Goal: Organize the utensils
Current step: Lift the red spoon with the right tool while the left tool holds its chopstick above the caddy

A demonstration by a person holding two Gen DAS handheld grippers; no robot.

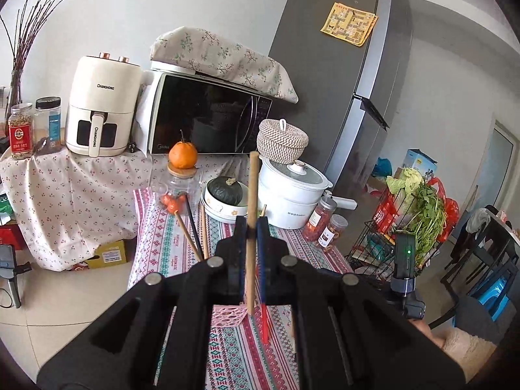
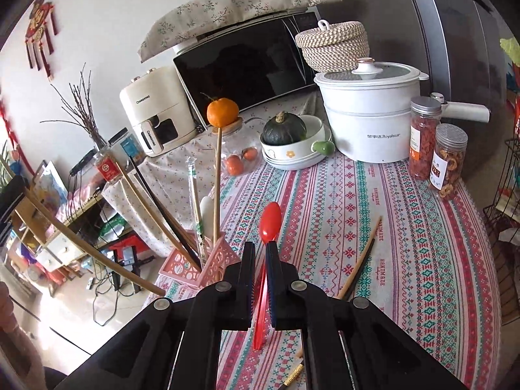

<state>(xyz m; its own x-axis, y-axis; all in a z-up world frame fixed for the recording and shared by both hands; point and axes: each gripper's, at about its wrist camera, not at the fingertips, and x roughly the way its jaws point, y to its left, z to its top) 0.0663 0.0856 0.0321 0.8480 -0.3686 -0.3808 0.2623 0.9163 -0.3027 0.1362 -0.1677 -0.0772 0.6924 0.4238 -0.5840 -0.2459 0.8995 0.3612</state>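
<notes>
My left gripper [image 1: 252, 224] is shut on a pale wooden chopstick [image 1: 253, 188], which stands almost upright above the pink lattice utensil holder [image 1: 227, 317]. In the right wrist view that chopstick [image 2: 91, 247] slants in from the left beside the holder [image 2: 216, 260]. The holder contains several chopsticks and a white spoon [image 2: 205, 209]. My right gripper [image 2: 259, 248] is shut on the handle of a red plastic spoon [image 2: 270, 219], lifted off the patterned tablecloth [image 2: 406, 260] with its bowl pointing away. A pair of chopsticks [image 2: 360, 256] lies on the cloth to its right.
At the back stand a white pot [image 2: 367, 113], a bowl with a green squash [image 2: 286, 130], two lidded jars [image 2: 448, 159] and a glass jar topped by an orange [image 2: 222, 112]. A wire vegetable rack [image 1: 406, 227] stands right of the table. A gold-tipped utensil [image 2: 292, 377] lies near the front edge.
</notes>
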